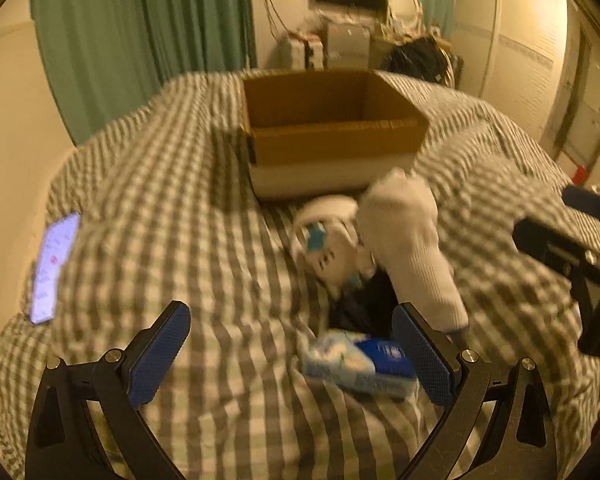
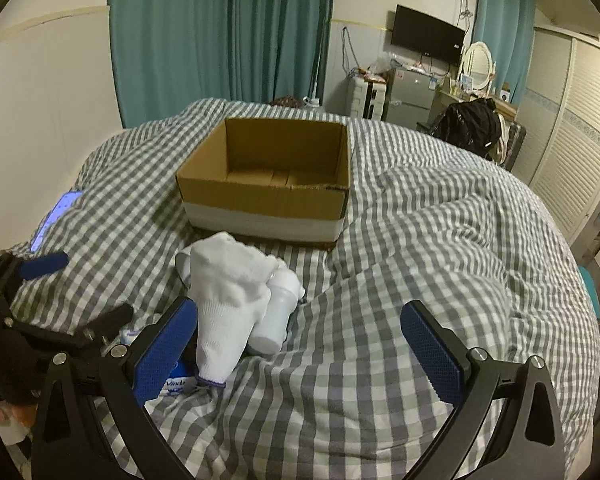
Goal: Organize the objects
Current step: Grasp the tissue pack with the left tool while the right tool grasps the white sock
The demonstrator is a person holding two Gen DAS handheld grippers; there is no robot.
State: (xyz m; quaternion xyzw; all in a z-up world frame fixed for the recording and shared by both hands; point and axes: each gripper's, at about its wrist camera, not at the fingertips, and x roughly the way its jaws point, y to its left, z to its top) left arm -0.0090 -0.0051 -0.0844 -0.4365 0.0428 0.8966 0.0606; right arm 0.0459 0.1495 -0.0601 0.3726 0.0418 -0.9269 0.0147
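The cardboard box (image 2: 266,184) sits open on the checked bedspread (image 2: 440,248), and as far as I can see into it from the right wrist view, nothing shows inside. Just in front of it lies a small heap: a white sock (image 2: 224,300) draped over the top, a white plastic bottle (image 2: 274,320) on its side touching the sock, and something dark (image 1: 364,304) underneath that I can't make out. A blue-and-white tissue pack (image 1: 360,360) lies nearest to me, beside the heap.

My left gripper (image 1: 290,354) has its jaws spread wide with nothing between them; its right pad is next to the tissue pack. My right gripper (image 2: 300,352) is also spread wide and holds nothing, its left pad close against the sock's cuff.

A lit phone (image 1: 54,268) lies on the bedspread well off to the left of the box. The left wrist view is motion-blurred.
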